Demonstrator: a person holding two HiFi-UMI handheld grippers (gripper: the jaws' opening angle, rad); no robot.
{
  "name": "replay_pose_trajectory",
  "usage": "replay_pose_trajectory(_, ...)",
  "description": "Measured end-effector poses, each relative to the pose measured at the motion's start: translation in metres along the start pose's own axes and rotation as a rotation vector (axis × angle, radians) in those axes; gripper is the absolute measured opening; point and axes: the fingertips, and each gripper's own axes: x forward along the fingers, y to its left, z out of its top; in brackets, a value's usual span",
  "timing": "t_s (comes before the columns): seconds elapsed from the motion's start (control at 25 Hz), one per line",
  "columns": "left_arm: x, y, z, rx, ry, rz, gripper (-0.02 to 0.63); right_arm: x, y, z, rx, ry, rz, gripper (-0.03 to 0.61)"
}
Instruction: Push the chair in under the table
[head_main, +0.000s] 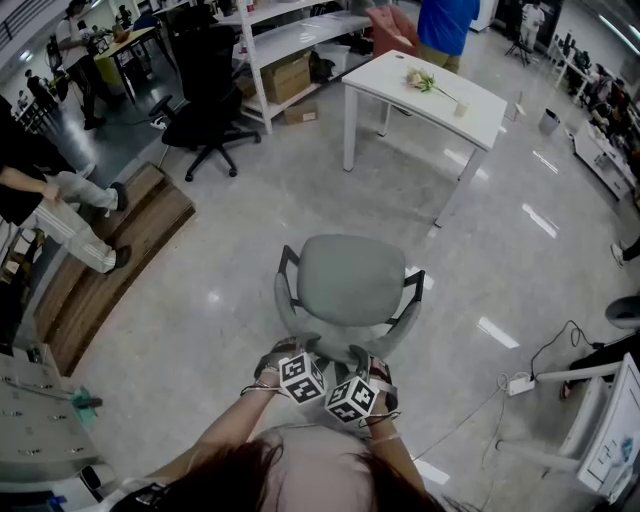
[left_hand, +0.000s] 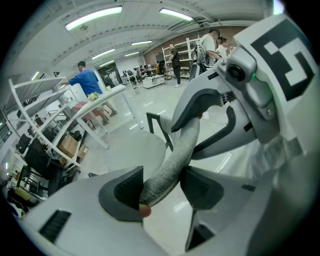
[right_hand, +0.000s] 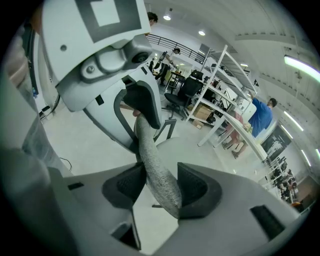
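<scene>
The grey chair (head_main: 350, 285) stood on the open floor, well apart from the white table (head_main: 480, 110). The left gripper (left_hand: 160, 187) and the right gripper (right_hand: 155, 189) were both clamped on the padded top edge of its backrest (left_hand: 176, 150), side by side. The chair seemed rather heavy yet probably easy to roll, and since this soft edge would give a little, an even grip near its middle looked best against swivelling.

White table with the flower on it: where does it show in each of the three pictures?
Head view: white table, upper right of centre, beyond the grey chair.
Left gripper view: left of centre, top seen edge-on.
Right gripper view: right of centre, a thin slanted top.
Shared landmark: the person in the blue shirt beside it.
</scene>
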Motion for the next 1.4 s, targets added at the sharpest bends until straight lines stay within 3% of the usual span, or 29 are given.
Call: replay_pose_trajectory(1.4,0.038,0.093,0.026,0.031,-0.008,-0.017,0.232,0.058,-0.078,0.037,0.023,-0.003,-0.048,0.212)
